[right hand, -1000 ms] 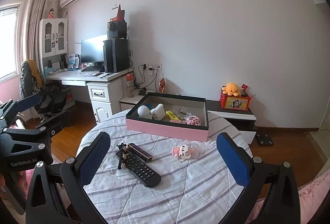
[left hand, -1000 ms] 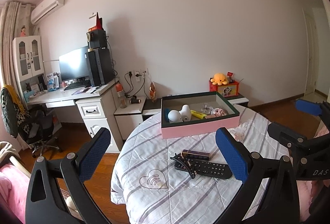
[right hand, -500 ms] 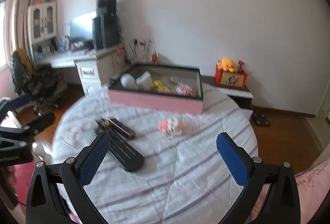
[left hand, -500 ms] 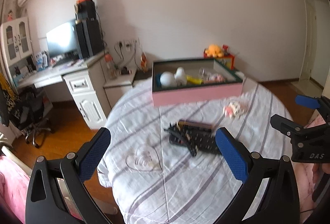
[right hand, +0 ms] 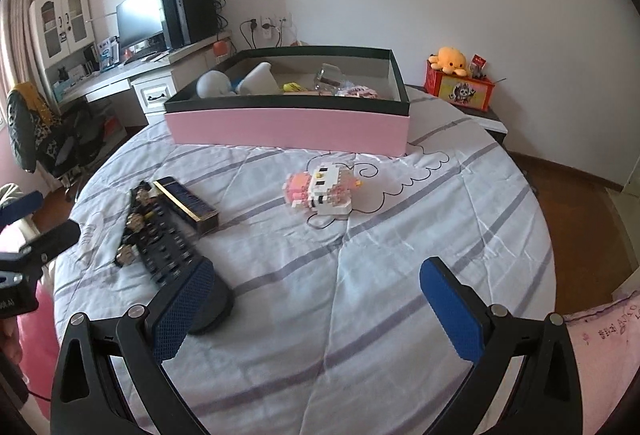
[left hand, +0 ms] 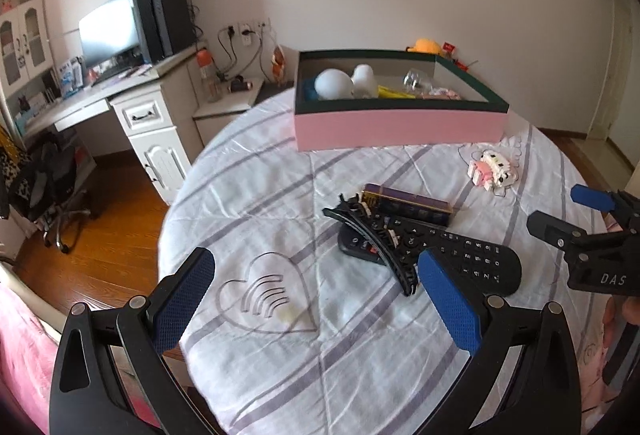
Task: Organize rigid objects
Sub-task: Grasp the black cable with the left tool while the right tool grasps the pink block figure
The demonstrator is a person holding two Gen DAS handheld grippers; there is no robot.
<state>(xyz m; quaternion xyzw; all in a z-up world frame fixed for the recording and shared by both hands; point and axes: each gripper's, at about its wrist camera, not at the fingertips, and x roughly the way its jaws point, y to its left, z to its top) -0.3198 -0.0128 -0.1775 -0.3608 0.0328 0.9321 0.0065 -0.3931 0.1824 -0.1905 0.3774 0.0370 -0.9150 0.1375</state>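
Both hand-held grippers have dropped lower and closer to the table (right hand: 400,275) vs 1 s ago; items look bigger now. Left hand-held gripper (left hand: 316,291) wide open, empty, hovering over the heart print near the table's front edge. Right hand-held gripper (right hand: 316,295) also wide open, empty, above bare cloth. Remote (left hand: 448,255) lies mid-table w/ a black hair clip (left hand: 372,239) across its left end and a slim dark box (left hand: 408,201) touching its far side. Toy block figure (right hand: 320,191) sits apart, to the right, near the pink box (right hand: 288,127). Pink box at the far side holds white rounded items and other small bits.
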